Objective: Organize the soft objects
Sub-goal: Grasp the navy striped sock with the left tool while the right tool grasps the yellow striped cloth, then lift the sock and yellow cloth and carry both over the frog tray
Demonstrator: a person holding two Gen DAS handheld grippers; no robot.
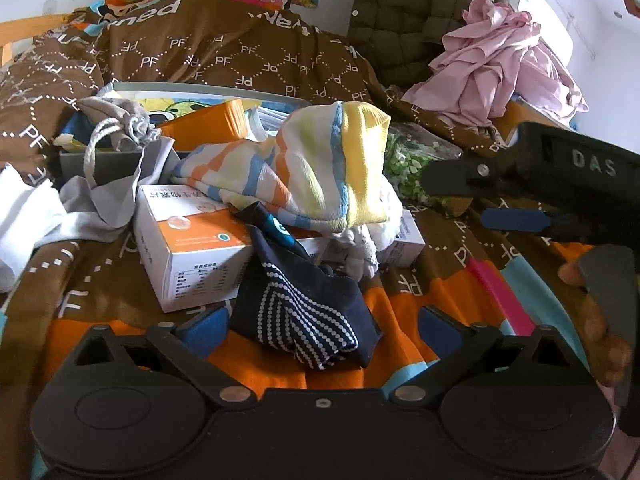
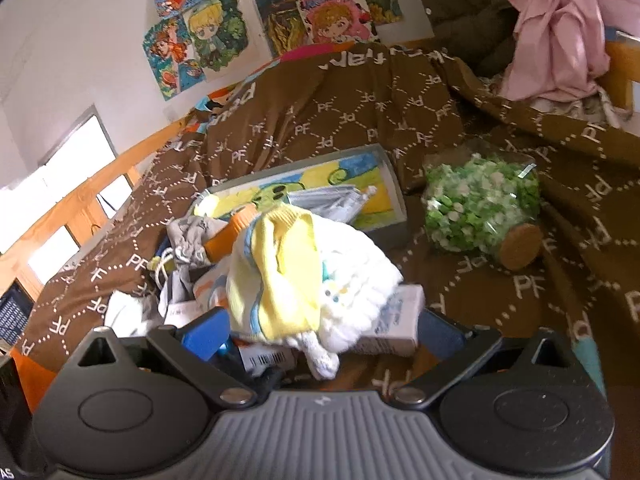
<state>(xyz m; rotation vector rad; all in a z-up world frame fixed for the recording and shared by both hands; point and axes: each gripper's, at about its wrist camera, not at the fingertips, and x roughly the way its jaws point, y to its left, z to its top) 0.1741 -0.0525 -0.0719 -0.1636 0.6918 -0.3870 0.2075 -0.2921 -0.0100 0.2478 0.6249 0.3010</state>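
A navy sock with white dots point(image 1: 304, 312) lies on the bedspread between the open fingers of my left gripper point(image 1: 320, 326). Behind it a striped yellow, orange and blue sock point(image 1: 320, 168) is draped over an orange-and-white box point(image 1: 192, 248), with a white fuzzy sock point(image 1: 368, 244) under it. My right gripper point(image 2: 320, 336) is open around the yellow sock point(image 2: 280, 280) and the white fuzzy sock point(image 2: 352, 304). It also shows at the right of the left wrist view point(image 1: 492, 196). A grey drawstring pouch point(image 1: 116, 128) and a white cloth point(image 1: 24, 216) lie at the left.
A shallow grey box point(image 2: 394, 200) holds a cartoon picture and an orange item point(image 1: 216, 120). A glass jar of green bits point(image 2: 480, 208) with a cork lid lies on the brown quilt point(image 2: 320, 120). A pink garment point(image 1: 496, 60) and dark quilted jacket point(image 1: 416, 4) are behind.
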